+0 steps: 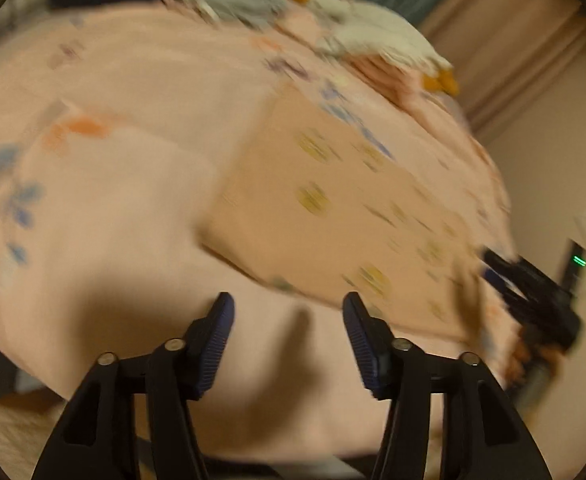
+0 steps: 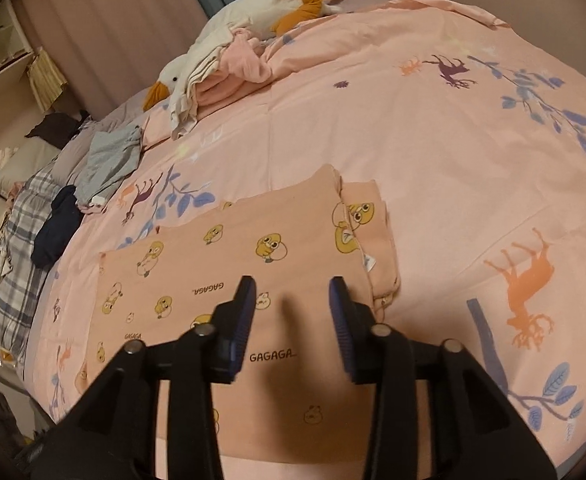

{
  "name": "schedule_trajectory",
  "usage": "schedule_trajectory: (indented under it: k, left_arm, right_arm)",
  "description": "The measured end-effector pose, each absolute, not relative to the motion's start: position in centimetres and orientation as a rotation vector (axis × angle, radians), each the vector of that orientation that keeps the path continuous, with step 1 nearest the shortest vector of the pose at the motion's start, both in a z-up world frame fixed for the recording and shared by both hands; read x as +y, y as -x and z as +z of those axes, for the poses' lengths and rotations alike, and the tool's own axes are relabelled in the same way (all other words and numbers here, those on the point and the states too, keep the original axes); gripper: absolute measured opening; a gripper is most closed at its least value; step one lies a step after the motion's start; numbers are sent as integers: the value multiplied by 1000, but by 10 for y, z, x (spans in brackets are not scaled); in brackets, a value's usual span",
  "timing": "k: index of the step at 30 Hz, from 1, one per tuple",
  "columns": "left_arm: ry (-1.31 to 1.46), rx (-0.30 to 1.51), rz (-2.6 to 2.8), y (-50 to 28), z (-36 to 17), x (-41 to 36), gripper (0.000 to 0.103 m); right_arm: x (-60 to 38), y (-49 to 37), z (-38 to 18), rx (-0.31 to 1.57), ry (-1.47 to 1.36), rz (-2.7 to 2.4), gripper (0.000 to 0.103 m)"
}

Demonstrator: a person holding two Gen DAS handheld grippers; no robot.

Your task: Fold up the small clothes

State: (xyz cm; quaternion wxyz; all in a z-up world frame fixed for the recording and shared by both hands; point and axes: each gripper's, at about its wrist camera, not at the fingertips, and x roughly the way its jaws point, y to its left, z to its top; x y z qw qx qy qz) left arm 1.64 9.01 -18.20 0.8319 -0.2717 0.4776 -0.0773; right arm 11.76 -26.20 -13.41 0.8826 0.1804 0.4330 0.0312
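**A:** Why is the duck-print garment [image 2: 253, 264] spread flat like that, low in the middle of the right wrist view?

**B:** My guess is it's laid out smooth on the pink bedspread [image 2: 453, 168] so its edges can be picked up for a fold. One side, right of centre, already lies doubled over in a thick strip. The right gripper [image 2: 292, 292] hangs just above it with its fingers spread and nothing between them.

**A:** And the other one?

**B:** The left gripper [image 1: 288, 308] is spread too, and empty, over bare bedspread at the bottom of its own view (that picture is badly smeared). The garment [image 1: 333, 208] sits right of centre there, with the right gripper [image 1: 533, 292] as a dark shape at its lower right edge. Probably each tool takes one side.

**A:** How many things in all?

**B:** Two grippers and one garment being worked. One goose plush toy [image 2: 221, 52] at the upper left, lying over a heap of pale and pink cloth. Below it a grey garment [image 2: 109, 160], then a dark navy one [image 2: 57, 224] beside a plaid blanket [image 2: 17, 248] at the left edge. That loose pile looks parked away from the working space, I'd judge.
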Motion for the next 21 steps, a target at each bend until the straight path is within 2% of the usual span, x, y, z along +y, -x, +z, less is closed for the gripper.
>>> schedule_trajectory:
  k: [4, 8, 12, 20, 21]
  left_arm:
    - [722, 1098, -349, -29, -209, 73, 56]
    - [830, 991, -327, -38, -217, 87, 56]
    - [787, 868, -203, -46, -211, 95, 56]
    - [849, 864, -107, -85, -215, 99, 56]
    - [822, 864, -80, -89, -212, 97, 53]
  right_arm:
    - [-260, -123, -141, 938, -412, 85, 39]
    - [-252, -126, -144, 955, -381, 88, 39]
    - [-244, -129, -151, 986, -352, 95, 40]
    - [-232, -129, -146, 952, -332, 181, 39]
    - [-230, -129, -144, 939, -336, 206, 39]
